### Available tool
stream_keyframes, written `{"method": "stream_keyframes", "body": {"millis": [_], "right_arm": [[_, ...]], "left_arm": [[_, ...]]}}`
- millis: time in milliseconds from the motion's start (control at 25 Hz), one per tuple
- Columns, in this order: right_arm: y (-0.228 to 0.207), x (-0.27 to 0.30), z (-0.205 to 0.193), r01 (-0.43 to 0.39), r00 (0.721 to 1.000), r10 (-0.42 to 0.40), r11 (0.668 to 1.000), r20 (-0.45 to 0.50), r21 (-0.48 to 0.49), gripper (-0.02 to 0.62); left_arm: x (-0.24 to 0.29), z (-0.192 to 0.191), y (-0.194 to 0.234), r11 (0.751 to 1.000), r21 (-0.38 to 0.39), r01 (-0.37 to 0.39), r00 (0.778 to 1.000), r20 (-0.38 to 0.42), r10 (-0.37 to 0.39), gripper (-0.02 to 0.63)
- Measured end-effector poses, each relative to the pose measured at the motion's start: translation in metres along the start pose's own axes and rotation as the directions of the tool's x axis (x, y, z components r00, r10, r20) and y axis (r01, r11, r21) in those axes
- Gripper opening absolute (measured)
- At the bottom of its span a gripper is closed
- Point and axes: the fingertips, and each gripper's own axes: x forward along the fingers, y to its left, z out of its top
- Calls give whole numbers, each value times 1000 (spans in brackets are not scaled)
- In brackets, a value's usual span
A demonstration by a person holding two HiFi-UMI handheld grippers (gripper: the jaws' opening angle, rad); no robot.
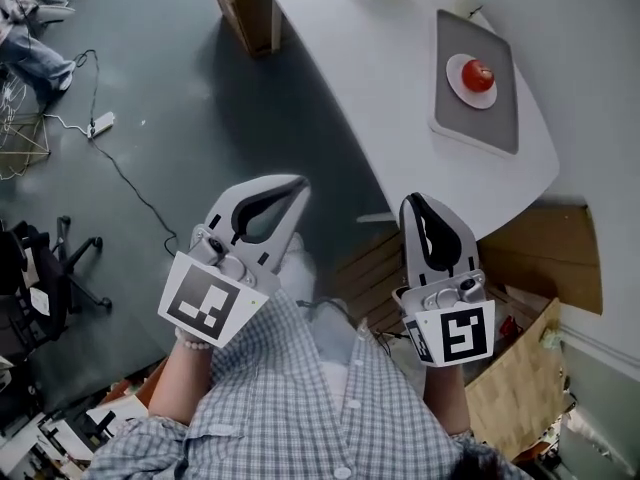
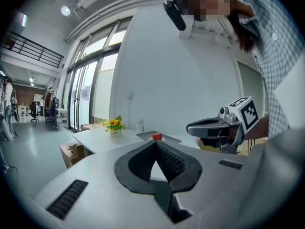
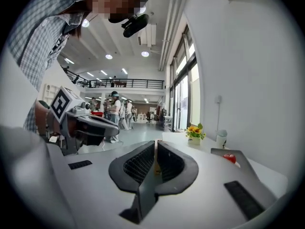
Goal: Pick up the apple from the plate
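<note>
The apple is sitting on a white plate. The plate is resting on a grey tray toward the far right end of the white surface. Both grippers are hanging well apart from it, close to the person's body.

The left gripper is hovering over the floor, pointing up and to the right in the head view. Its fingers are clenched with the tips touching. Only a small wedge-shaped gap is showing lower down between the pads, and nothing is lying in it.

The right gripper is pointing nearly straight ahead, its tip showing at the surface's near edge in the head view. Its fingers are also clenched, pressing together along a thin slit and gripping nothing.

In the left gripper view the apple is showing small and red just above the fingertips, far off on the tray. In the right gripper view it is lying off to the right of the fingers.

A pot of yellow flowers and a pale cup are standing farther back on the surface, beyond the tray. A cardboard box is sitting on the floor beside the surface's far left edge. A power strip is lying on the floor at the left.
</note>
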Motion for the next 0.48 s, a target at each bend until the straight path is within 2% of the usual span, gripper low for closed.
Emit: {"method": "stream_keyframes", "body": {"millis": [240, 480], "right_arm": [[-22, 26, 21, 82, 996, -84, 995, -27, -63, 32], [-34, 36, 29, 120, 992, -120, 993, -32, -20, 32]], "left_arm": [[8, 15, 24, 999, -4, 42, 999, 4, -42, 11], [17, 25, 34, 998, 4, 62, 998, 3, -62, 11]]}}
